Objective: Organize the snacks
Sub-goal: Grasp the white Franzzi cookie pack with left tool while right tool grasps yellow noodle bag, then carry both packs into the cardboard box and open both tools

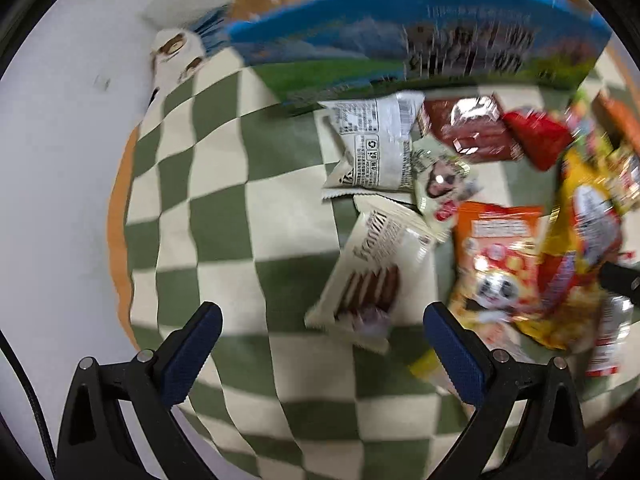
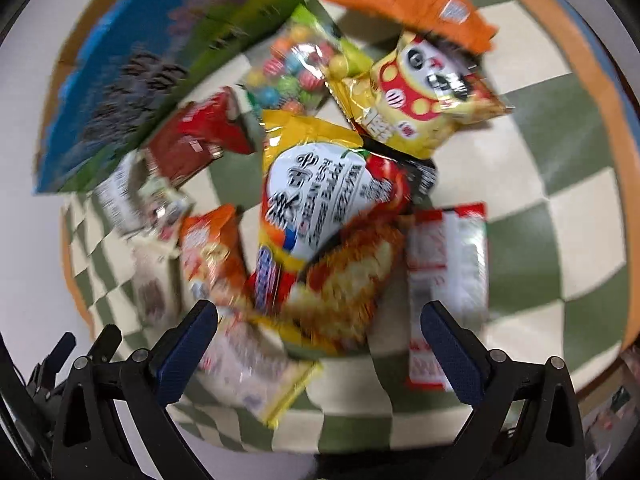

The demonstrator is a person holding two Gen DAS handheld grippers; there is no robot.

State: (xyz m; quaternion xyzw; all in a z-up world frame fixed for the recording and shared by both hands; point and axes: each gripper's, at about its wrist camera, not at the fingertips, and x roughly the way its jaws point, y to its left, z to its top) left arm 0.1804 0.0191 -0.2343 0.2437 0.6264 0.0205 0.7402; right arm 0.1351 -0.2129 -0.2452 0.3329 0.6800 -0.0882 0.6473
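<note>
Both views are smeared by motion blur, so small print on the packets cannot be read reliably.

The left claw point(image 1: 322, 338) is spread wide with nothing between its blue pads, hovering above a green-and-cream checked cloth point(image 1: 224, 200) that covers the worktop point(image 1: 52, 160). Just beyond it lies a cream wafer packet point(image 1: 372, 268), tilted, with a white packet point(image 1: 374, 146) printed with small text farther off. To the right, an orange panda packet point(image 1: 496, 256) lies next to a large yellow bag point(image 1: 580, 264). A small panda-face packet point(image 1: 440, 184) sits between the white packet and the orange one, and red packets point(image 1: 480, 128) lie farther back. A big blue-and-green box point(image 1: 400, 44) stands along the far edge of the cloth, with cardboard behind it.

The right claw point(image 2: 320, 340) is also spread wide and empty, poised over the middle of the snack pile. Directly ahead of it is the large yellow bag point(image 2: 320, 208), lying on top of other packets. A red-and-white packet point(image 2: 448, 280) lies flat to its right, and a yellow panda bag point(image 2: 424, 92) sits farther away, partly under an orange bag point(image 2: 416, 4). A clear bag of coloured balls point(image 2: 300, 68) lies at the far left of these, beside the blue-and-green box point(image 2: 152, 60). A dark red packet point(image 2: 196, 140) and an orange packet point(image 2: 212, 252) lie on the left.
</note>
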